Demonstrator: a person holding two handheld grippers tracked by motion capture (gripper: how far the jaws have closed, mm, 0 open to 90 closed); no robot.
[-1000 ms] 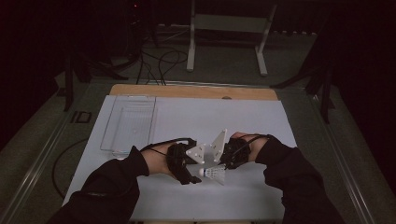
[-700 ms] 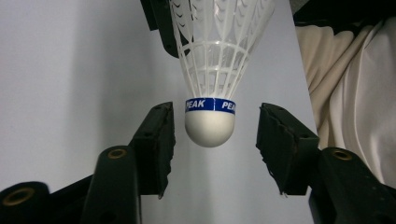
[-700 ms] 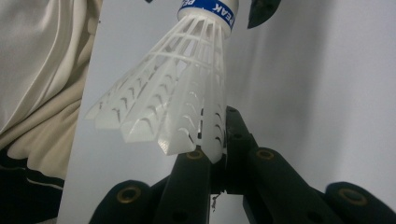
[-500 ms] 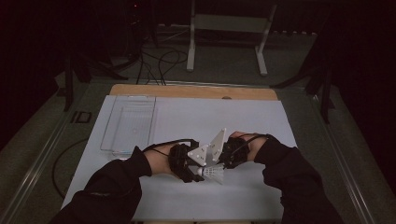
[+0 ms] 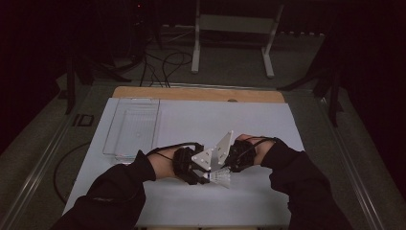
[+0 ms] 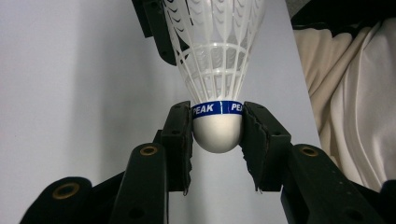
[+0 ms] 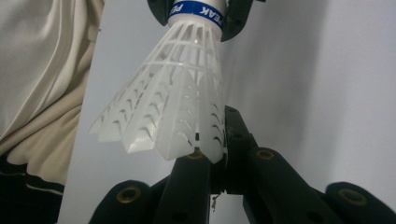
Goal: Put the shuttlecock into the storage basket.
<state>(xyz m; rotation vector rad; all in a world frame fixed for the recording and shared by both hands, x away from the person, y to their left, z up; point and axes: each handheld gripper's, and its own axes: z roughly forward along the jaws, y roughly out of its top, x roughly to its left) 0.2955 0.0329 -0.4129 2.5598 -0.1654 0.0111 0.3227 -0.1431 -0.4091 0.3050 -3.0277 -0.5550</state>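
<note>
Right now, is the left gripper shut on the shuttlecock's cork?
Shut on it: the left gripper presses the shuttlecock cork from both sides, jaws just closed.

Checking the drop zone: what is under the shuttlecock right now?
Under the shuttlecock lies bare white table surface. The left gripper clamps its cork, the right gripper its skirt edge; their jaws hide the surface directly beneath.

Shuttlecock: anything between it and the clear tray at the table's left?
Nothing visible. The white plastic shuttlecock, clamped by the left tool and right tool, has bare white table between it and the clear plastic tray.
</note>
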